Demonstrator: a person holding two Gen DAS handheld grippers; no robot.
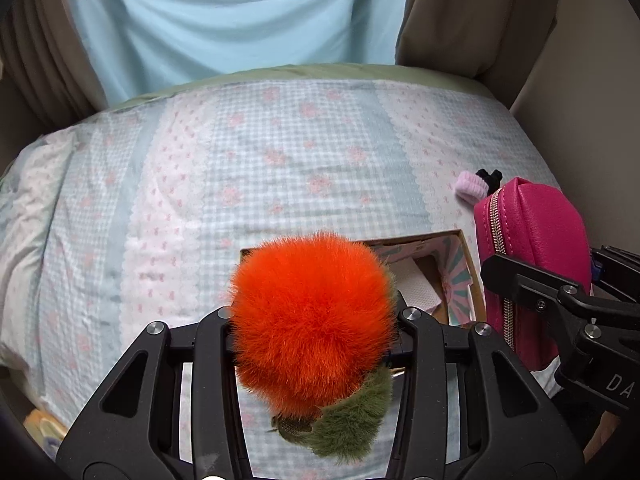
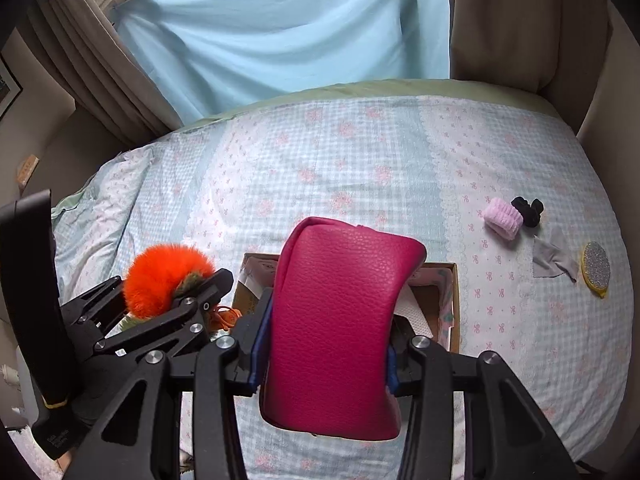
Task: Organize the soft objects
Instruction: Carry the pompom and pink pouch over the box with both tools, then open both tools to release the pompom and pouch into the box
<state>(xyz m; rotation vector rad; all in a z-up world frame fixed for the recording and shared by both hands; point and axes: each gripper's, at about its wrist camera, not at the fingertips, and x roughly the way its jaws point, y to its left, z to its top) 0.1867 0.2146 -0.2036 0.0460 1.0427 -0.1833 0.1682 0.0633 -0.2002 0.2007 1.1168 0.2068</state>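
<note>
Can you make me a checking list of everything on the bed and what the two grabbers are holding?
Surface: bed cover, checked with pink flowers, wrinkled at its left edge.
Job's things: orange pompom with a green fluffy part; pink pouch; open cardboard box with white paper inside.
Clutter: pink scrunchie touching black scrunchie; grey cloth; glittery oval.
Grippers: left hand-held gripper shut on the pompom; right hand-held gripper shut on the pouch.
Cables: nothing seen.
Surroundings: blue sheet hanging behind, brown curtains.
</note>
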